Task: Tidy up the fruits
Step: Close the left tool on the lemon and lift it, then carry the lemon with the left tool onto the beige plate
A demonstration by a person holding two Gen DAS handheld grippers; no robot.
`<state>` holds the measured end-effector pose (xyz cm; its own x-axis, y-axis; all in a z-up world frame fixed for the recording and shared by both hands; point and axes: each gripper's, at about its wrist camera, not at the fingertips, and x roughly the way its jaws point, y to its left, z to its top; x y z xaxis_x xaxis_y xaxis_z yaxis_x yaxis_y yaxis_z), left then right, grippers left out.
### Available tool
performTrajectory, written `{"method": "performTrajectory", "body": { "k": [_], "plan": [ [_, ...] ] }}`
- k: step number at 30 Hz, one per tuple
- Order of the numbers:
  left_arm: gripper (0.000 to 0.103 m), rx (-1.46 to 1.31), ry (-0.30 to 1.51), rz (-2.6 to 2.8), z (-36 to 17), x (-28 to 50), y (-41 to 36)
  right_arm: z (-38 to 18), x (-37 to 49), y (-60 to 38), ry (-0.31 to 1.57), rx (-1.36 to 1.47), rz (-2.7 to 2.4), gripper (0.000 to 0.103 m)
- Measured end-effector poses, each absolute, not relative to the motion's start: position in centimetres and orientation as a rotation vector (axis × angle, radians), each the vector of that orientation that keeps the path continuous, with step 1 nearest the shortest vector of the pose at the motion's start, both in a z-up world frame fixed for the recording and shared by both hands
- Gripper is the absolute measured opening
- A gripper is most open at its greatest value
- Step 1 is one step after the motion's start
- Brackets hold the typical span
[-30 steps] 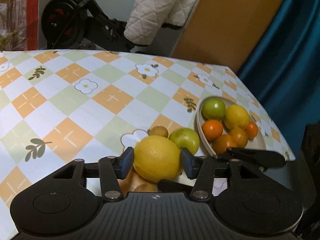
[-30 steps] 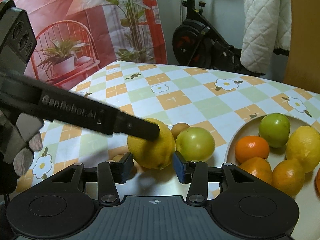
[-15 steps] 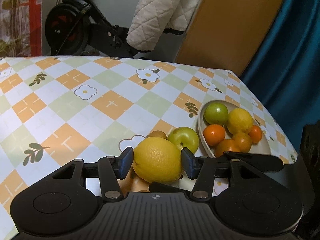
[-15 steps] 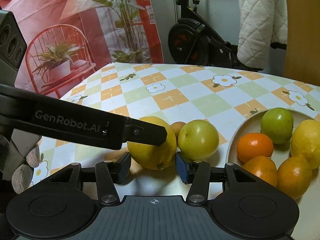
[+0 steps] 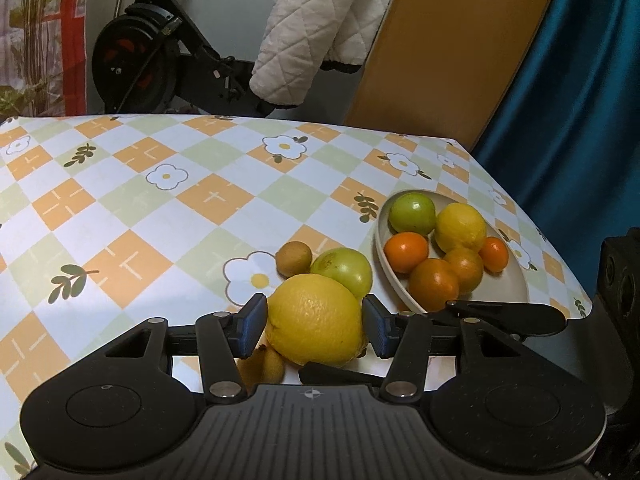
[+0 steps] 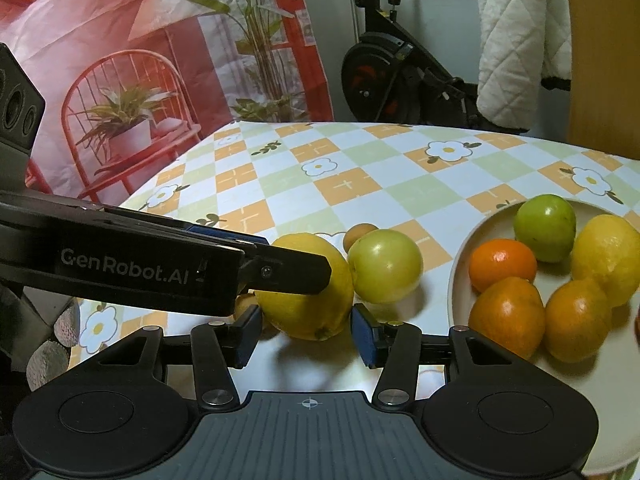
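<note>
Yellow peel fills the gap between the blue pads of the left gripper (image 5: 314,322): the large lemon (image 5: 316,318) sits pinched there, both pads pressed to its sides, above the checked tablecloth (image 5: 160,208) near its front edge. That gripper reaches in from the left of the right wrist view, angled downward, and a gloved hand (image 6: 52,340) shows at the left edge beneath it. White lettering on its black arm reads "GenRobot.AI". Under the lemon a small brownish fruit (image 5: 264,364) lies partly hidden.

Just beyond the lemon rest a small brown round fruit (image 5: 294,257) and a green apple (image 5: 344,272); whether the apple touches the lemon cannot be told.

The right gripper (image 6: 306,336) points down at the table in front of the lemon. Its jaws have just been opening and stand spread, with nothing between the pads; the lemon lies just past the tips.

Further right, the pale bowl (image 5: 384,256) holds a green apple, a second lemon (image 5: 460,227) and several oranges. No other writing can be read.
</note>
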<state>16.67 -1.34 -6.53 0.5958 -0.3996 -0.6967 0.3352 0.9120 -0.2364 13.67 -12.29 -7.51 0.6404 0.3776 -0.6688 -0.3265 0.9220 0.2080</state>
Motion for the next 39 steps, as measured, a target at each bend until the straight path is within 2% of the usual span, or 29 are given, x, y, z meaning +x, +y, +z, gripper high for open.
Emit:
{"method": "performTrajectory", "body": {
  "k": [18,39],
  "plan": [
    [0.055,-0.008,0.768,-0.467,-4.4,15.0,-4.8,-5.5,10.6,-15.5,0.677,0.093,0.354,0.045],
    [0.055,0.078,0.751,-0.630,-4.1,15.3,-14.0,-5.2,7.5,-24.1,0.615,0.138,0.161,0.045]
  ]
}}
